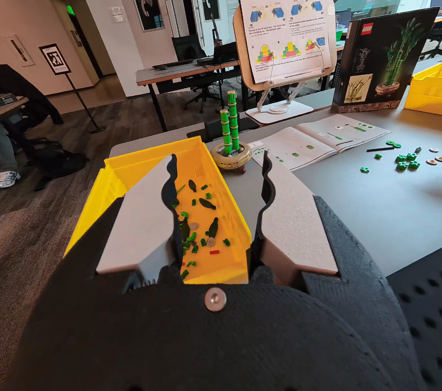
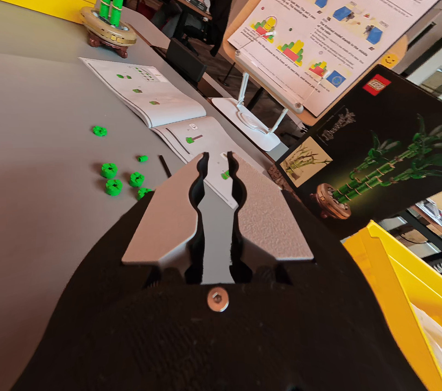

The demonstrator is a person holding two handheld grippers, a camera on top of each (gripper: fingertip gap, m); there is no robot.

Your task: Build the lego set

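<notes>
- We have the bamboo model (image 1: 230, 138) partly built: a pot base and two green stalks, no leaves yet.
- Beside the model, the yellow bin (image 1: 153, 164) still holds many loose leaves and small parts.
- Past the open instruction booklet (image 1: 318, 138) from the model lie green round bricks (image 2: 112, 178), unused.
- Our left tool (image 1: 218, 159) hangs wide open over the bin, empty.
- Our right tool (image 2: 217, 155) is narrowly open, empty.

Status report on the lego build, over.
Left tool open over yellow parts bin. Right tool open, empty. Bamboo model partly built, nothing blocking.
</notes>
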